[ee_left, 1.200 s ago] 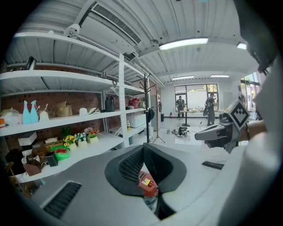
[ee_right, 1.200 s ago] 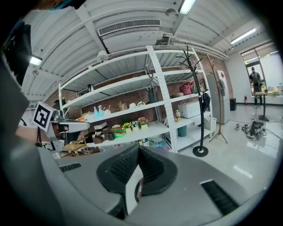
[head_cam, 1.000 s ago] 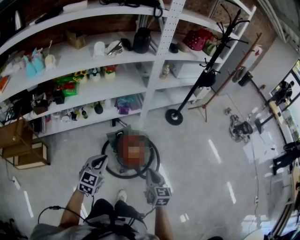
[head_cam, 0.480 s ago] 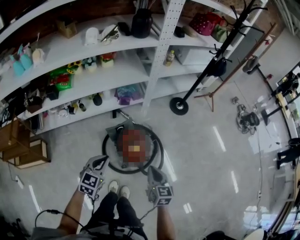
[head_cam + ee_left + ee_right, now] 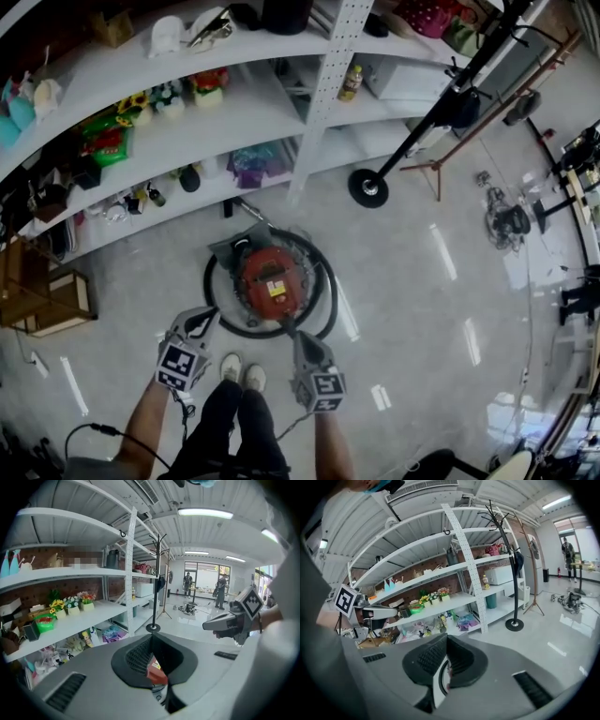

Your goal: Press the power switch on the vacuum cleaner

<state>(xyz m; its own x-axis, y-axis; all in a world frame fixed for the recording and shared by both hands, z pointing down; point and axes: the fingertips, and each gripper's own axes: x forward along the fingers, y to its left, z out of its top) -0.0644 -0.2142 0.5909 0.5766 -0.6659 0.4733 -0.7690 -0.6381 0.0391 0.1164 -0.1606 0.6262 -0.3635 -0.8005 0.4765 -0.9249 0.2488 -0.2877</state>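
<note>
At the far left of the head view a wooden crate (image 5: pixel 49 302) sits on the pale floor below the white shelving unit (image 5: pixel 267 127), whose tiers are crowded with small goods, among them potted sunflowers (image 5: pixel 131 120). The person's left gripper (image 5: pixel 200 321) is held out in front of their white shoes (image 5: pixel 242 371), its tip just short of the black hose (image 5: pixel 232 327) ringing the vacuum cleaner (image 5: pixel 272 279). In the left gripper view the left gripper's (image 5: pixel 151 639) dark pads meet at their tips with nothing clamped; a sliver of the red vacuum cleaner (image 5: pixel 157 674) shows beyond the slit between them. The vacuum cleaner, a round red canister with a yellow label on top, stands on the floor directly ahead of the person, between and beyond the two tools; its power switch cannot be picked out. The right gripper (image 5: pixel 298 339) hovers over the hose's near edge, closer to the canister than the left one. Its own view shows the right gripper (image 5: pixel 446 639) likewise closed and empty. Further right, a black coat stand (image 5: pixel 368 187) rests on its round base beside the shelving's perforated upright (image 5: pixel 330 80).
</note>
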